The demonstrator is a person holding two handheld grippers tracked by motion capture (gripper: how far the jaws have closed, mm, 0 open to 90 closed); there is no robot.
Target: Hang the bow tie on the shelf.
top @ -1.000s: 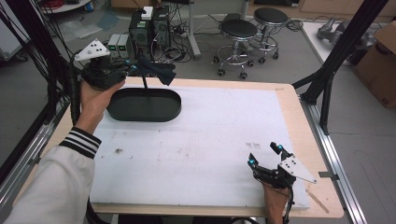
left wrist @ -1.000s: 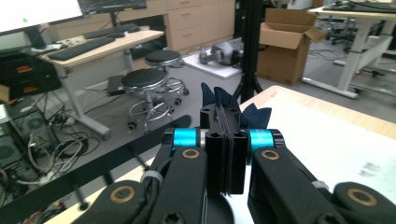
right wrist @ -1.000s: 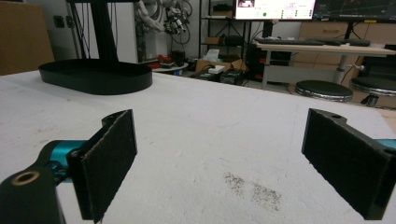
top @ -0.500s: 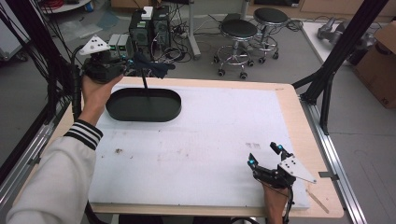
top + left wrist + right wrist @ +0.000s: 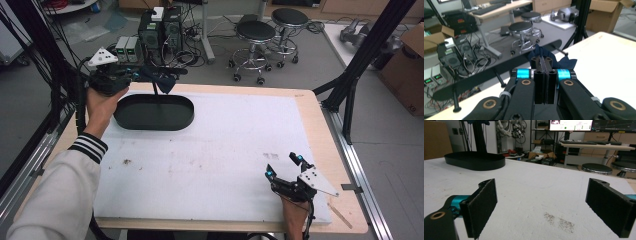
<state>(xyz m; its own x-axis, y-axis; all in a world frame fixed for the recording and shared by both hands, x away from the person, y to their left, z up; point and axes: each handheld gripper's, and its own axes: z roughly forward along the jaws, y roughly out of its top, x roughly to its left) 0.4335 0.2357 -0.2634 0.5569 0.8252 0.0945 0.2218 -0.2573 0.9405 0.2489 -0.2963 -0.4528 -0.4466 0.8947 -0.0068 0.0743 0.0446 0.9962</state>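
Dark blue cloth (image 5: 541, 53) sits pinched in the closed left gripper (image 5: 543, 65), just above the black tray's (image 5: 154, 113) stand; snagging there could pull it free. Right gripper (image 5: 541, 206) gapes empty.

Soft navy cloth (image 5: 544, 53), matt black plastic tray (image 5: 154, 113) (rough white tabletop (image 5: 215, 150)).

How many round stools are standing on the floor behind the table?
2: one stool just beyond the table's far edge, another stool right of it, farther back. Others may be hidden.
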